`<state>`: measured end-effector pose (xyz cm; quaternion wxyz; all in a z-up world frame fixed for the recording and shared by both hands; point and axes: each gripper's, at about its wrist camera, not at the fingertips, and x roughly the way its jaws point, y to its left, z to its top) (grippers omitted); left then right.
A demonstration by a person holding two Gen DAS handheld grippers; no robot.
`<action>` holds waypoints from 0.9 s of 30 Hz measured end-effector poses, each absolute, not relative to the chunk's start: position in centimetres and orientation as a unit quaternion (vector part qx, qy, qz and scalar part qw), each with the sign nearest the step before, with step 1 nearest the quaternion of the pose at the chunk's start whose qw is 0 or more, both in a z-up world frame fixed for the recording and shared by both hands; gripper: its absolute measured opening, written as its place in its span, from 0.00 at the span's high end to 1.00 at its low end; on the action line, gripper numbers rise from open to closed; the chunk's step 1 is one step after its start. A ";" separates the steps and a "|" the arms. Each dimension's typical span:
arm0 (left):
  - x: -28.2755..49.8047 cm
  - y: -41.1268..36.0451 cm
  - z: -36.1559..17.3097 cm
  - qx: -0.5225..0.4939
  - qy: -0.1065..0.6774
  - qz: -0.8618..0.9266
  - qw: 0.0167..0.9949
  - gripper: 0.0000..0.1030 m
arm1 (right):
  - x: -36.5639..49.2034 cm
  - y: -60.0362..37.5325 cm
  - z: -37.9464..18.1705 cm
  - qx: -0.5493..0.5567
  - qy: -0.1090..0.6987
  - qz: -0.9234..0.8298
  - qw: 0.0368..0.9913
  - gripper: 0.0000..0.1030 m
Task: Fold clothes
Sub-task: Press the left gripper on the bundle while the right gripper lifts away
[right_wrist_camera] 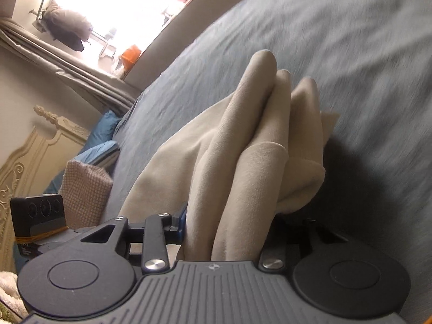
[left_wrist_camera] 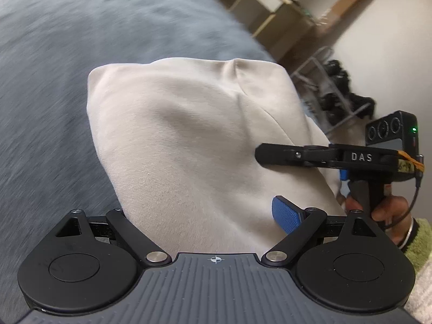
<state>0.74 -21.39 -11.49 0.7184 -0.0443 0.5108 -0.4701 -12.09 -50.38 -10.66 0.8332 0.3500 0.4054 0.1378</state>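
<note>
Two views are given. Left wrist view: a cream garment is seen bunched up over a grey-blue bed, filling the middle of the frame. The left gripper is spread wide, with the cloth draped between its jaws; one blue pad is exposed on the right and is not pressed into the fabric, the left pad is hidden under the cloth, so no firm grip is shown. At the right edge the right gripper is seen side-on, marked "DAS", its tip lying against the garment's right side. It is held by a hand in a green fuzzy sleeve. Shelving and a metal rack are seen far right, blurred.

Right wrist view: the same garment is gathered into several long upright folds that rise from between the right gripper's jaws. The jaws are half closed and clamped on the bundled cloth; the blue pad on the left is pressed against it. The bed is seen behind. Far left are a bright window, curtains, a cream headboard, blue pillows and a pink checked cloth.
</note>
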 end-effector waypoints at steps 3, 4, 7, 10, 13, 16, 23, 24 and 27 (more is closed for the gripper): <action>1.3 -24.7 -10.8 -0.054 0.487 -0.497 0.717 0.13 | -12.0 -53.3 -9.2 0.337 0.386 0.124 0.850 0.60; 1.5 -26.0 -10.6 -0.054 0.479 -0.505 0.716 0.13 | -11.7 -54.3 -8.7 0.331 0.381 0.119 0.855 0.60; 2.7 -30.5 -10.9 -0.069 0.468 -0.518 0.712 0.13 | -10.4 -57.6 -7.5 0.298 0.374 0.100 0.872 0.60; 3.9 -34.2 -11.2 -0.093 0.465 -0.526 0.706 0.15 | -8.4 -61.2 -6.5 0.259 0.378 0.085 0.885 0.60; 4.1 -37.4 -11.2 -0.102 0.452 -0.535 0.706 0.15 | -6.7 -64.8 -5.7 0.224 0.388 0.086 0.890 0.60; 4.3 -40.2 -12.0 -0.104 0.450 -0.542 0.703 0.15 | -5.1 -68.0 -5.3 0.187 0.396 0.096 0.894 0.60; 5.4 -44.3 -17.8 -0.091 0.515 -0.521 0.675 0.19 | -1.7 -72.4 -10.8 0.168 0.454 0.014 0.875 0.42; 5.5 -43.8 -18.0 -0.093 0.514 -0.526 0.671 0.19 | -1.9 -73.2 -11.8 0.191 0.457 -0.005 0.869 0.31; 6.2 -41.5 -18.0 -0.099 0.502 -0.546 0.664 0.19 | -4.4 -75.1 -12.8 0.263 0.412 -0.041 0.871 0.24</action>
